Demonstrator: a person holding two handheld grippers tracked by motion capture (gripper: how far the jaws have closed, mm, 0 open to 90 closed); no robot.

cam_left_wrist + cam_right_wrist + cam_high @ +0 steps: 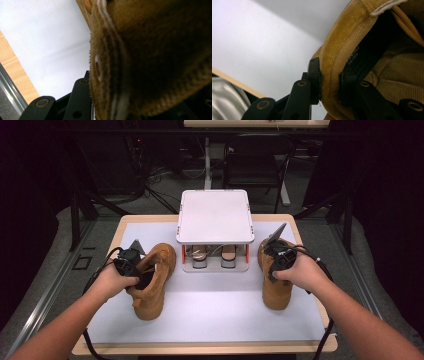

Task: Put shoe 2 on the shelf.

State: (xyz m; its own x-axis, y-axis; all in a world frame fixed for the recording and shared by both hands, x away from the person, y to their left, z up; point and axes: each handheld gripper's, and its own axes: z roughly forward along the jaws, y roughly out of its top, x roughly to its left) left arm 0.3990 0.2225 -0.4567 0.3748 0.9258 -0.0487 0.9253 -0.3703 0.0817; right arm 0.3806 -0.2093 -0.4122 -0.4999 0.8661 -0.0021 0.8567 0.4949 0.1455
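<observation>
The left gripper (131, 262) clamps the left boot (152, 282) at center-left; the right gripper (278, 256) clamps the right boot's (276, 290) collar at center-right. Both toes point toward the frame's bottom, with the rack (215, 217) between them, farther back.

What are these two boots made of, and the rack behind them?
Left boot and right boot: tan, matte, napped surface, probably suede or nubuck; fuzzy cut edge and white stitching show close up. The right boot's lining looks like woven mesh fabric. Rack: smooth, white top, likely plastic or coated board, hard to tell which.
</observation>
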